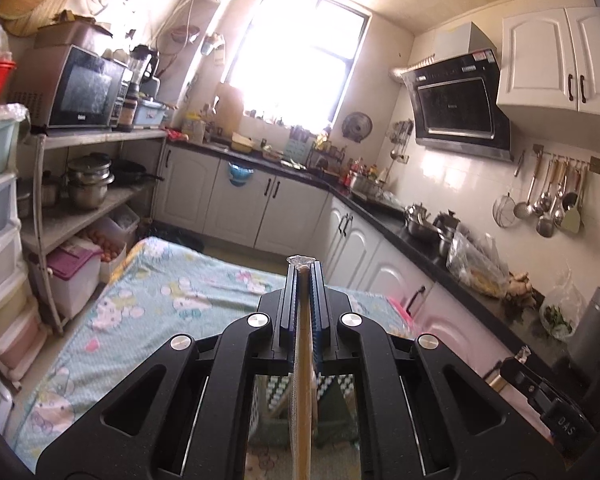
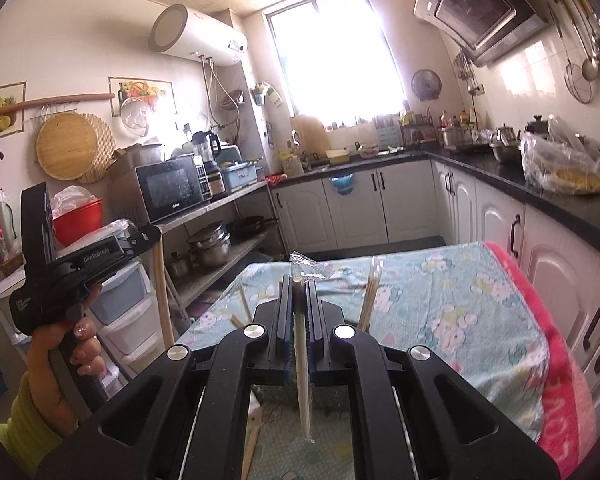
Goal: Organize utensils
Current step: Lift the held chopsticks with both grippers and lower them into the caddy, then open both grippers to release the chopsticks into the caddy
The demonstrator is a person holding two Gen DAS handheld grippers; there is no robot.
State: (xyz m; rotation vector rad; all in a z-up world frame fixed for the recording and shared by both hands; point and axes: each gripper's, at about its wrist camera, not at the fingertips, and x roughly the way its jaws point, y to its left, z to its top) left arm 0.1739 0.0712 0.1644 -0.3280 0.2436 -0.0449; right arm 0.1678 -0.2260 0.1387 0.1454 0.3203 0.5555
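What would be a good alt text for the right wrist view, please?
The right tongs are shut on a plastic-wrapped pair of chopsticks, held above a table with a flowered cloth in a home kitchen. At left, a hand grips the left tongs, shut on a wooden stick. A bright window is behind.

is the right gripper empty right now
No, the right gripper is shut on a pair of plastic-wrapped chopsticks that runs lengthwise between its fingers, wrapper tip poking past them.
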